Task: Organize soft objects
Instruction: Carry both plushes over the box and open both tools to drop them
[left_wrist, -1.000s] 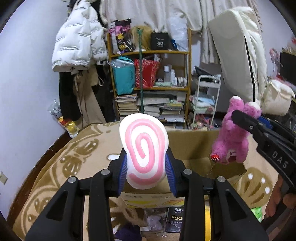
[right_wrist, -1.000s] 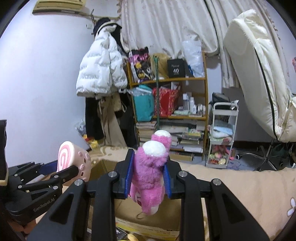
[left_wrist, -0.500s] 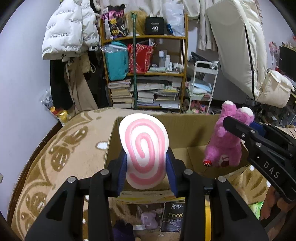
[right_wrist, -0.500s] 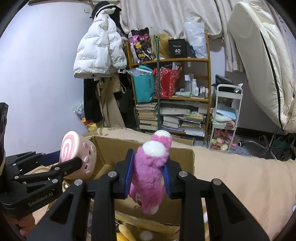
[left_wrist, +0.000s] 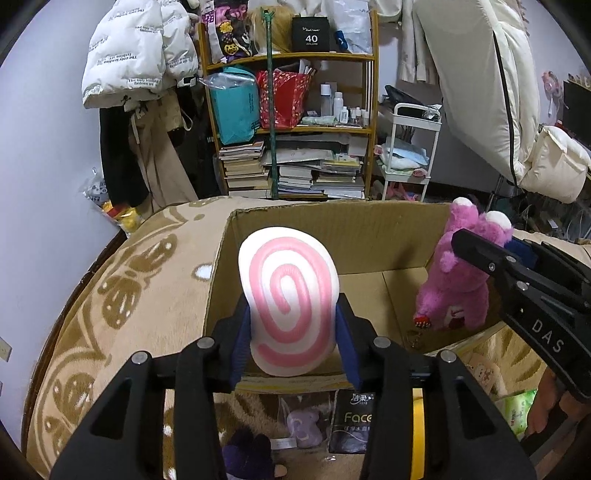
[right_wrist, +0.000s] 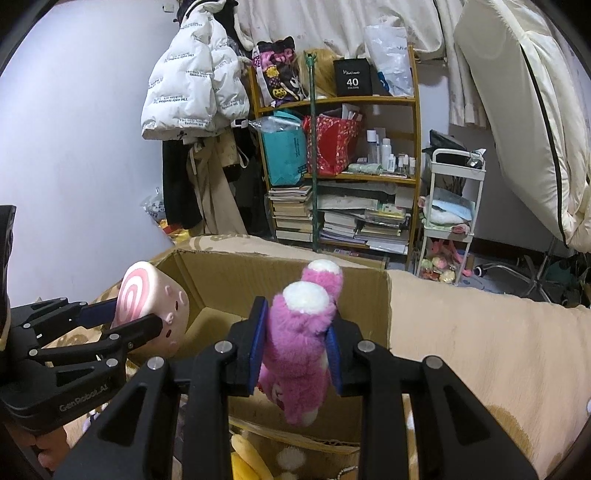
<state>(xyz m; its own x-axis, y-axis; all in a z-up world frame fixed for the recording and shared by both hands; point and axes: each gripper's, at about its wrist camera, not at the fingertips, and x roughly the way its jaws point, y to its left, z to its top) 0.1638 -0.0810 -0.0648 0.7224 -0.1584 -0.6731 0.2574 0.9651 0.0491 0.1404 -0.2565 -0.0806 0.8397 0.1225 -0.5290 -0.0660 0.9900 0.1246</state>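
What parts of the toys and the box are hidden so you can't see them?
- Pink swirl-patterned plush pillow: left wrist view shows only its swirl end; the left tool covers its sides.
- Fuzzy pink teddy bear: right wrist view shows it from behind, face hidden; the right tool squeezes its middle.
- Open brown cardboard box: part of its floor is hidden behind both toys.

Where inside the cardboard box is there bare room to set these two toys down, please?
The cardboard box floor is bare between the swirl plush and the pink bear, back to the far wall. It is crowded in front of the near wall: tissue pack, purple plush.
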